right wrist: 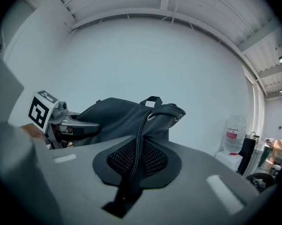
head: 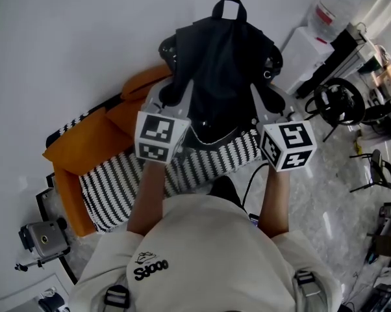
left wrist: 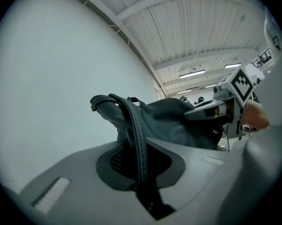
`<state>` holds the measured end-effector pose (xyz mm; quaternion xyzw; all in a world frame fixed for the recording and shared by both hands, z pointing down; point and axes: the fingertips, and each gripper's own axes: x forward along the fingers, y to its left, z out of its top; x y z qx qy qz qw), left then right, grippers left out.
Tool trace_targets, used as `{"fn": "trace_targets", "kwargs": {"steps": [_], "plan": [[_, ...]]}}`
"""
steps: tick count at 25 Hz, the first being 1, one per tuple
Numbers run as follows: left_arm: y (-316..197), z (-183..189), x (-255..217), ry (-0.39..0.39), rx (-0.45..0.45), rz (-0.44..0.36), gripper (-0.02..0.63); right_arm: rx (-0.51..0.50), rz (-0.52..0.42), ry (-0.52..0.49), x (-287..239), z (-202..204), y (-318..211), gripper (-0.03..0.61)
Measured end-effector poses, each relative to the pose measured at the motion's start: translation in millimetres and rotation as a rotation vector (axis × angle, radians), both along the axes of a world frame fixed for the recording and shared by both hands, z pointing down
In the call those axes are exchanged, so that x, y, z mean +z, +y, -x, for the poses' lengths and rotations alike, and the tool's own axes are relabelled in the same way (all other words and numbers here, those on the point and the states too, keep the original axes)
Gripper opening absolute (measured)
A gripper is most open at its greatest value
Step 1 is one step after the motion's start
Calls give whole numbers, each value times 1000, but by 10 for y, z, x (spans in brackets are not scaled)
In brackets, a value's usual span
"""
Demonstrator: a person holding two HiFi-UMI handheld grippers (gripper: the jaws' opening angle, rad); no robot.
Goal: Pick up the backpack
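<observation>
Black backpack [head: 225, 70], orange armchair [head: 69, 160], black-and-white striped cushion [head: 111, 190], white wall [head: 65, 44], pale grey marbled floor [head: 325, 203]

Cream shirt [head: 208, 239] — black logo [head: 150, 266]

Below you, 1 orange armchair [head: 72, 156] stands against the white wall. 1 black-and-white striped cover [head: 117, 188] lies spread across its seat. You can't tell from above whether the backpack [head: 221, 70] touches that cover. The pale, glossy floor [head: 325, 200] carries 1 white box [head: 304, 56] by the wall, 1 small black chair [head: 377, 169] at your right and 1 camera on a tripod [head: 43, 239] at your left.
</observation>
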<state>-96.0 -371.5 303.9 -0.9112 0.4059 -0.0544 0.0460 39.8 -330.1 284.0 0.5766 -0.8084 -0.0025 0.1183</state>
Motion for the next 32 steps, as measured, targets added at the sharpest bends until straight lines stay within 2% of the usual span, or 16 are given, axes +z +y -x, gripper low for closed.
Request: {"fn": "trace_targets", "kwargs": {"steps": [14, 32], "plan": [[107, 29, -207, 9, -6, -42, 34, -16, -57, 16, -228, 34, 115, 28], [117, 3, -189, -16, -2, -8, 34, -49, -18, -9, -177, 29, 101, 28]]}}
